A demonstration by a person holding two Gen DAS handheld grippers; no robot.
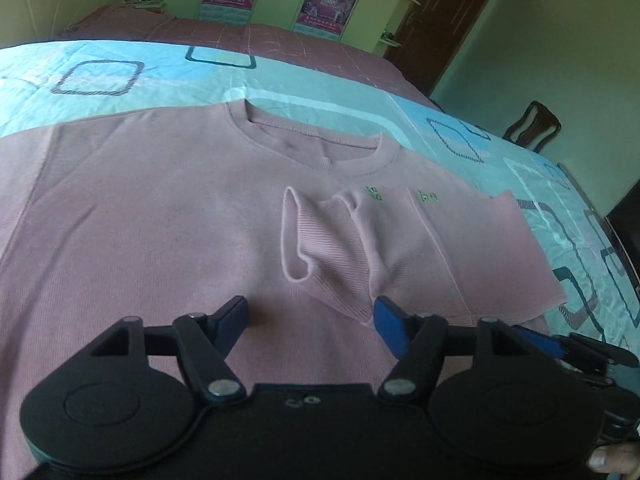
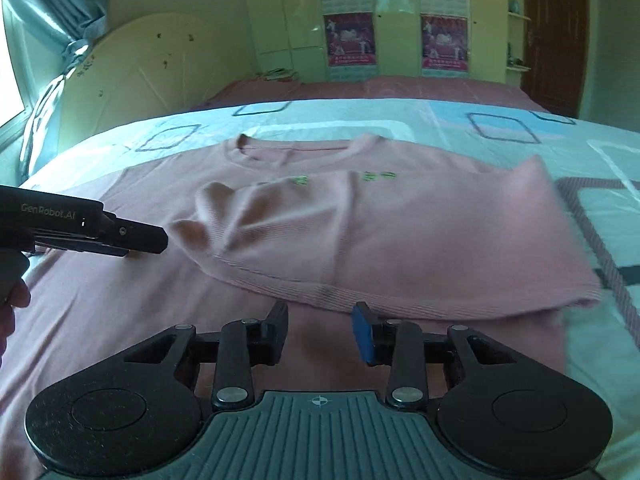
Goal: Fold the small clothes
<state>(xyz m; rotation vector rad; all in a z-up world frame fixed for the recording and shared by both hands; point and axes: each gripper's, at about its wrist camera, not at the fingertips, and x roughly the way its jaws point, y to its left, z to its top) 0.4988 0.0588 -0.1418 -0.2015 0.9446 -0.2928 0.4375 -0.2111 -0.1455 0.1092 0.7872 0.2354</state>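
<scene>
A pink sweatshirt [image 1: 140, 216] lies flat on the bed, collar [image 1: 312, 136] away from me. Its right side and sleeve [image 1: 400, 248] are folded inward over the chest, the ribbed cuff [image 1: 300, 236] crumpled near the middle. My left gripper [image 1: 310, 314] hovers open just above the shirt's body, close to the folded sleeve's hem, nothing between its fingers. In the right wrist view the same sweatshirt [image 2: 400, 232] shows with its folded flap; my right gripper [image 2: 320, 332] stands partly open just short of the flap's near edge, empty. The left gripper's body [image 2: 100, 232] enters from the left.
The shirt rests on a light-blue bedspread [image 2: 500, 128] with square patterns, over a pink sheet [image 1: 280, 40]. Yellow-green wardrobes with posters [image 2: 444, 40] stand behind, a brown door [image 1: 452, 12] and a dark chair [image 1: 532, 124] to the right. A curtain [image 2: 52, 60] hangs left.
</scene>
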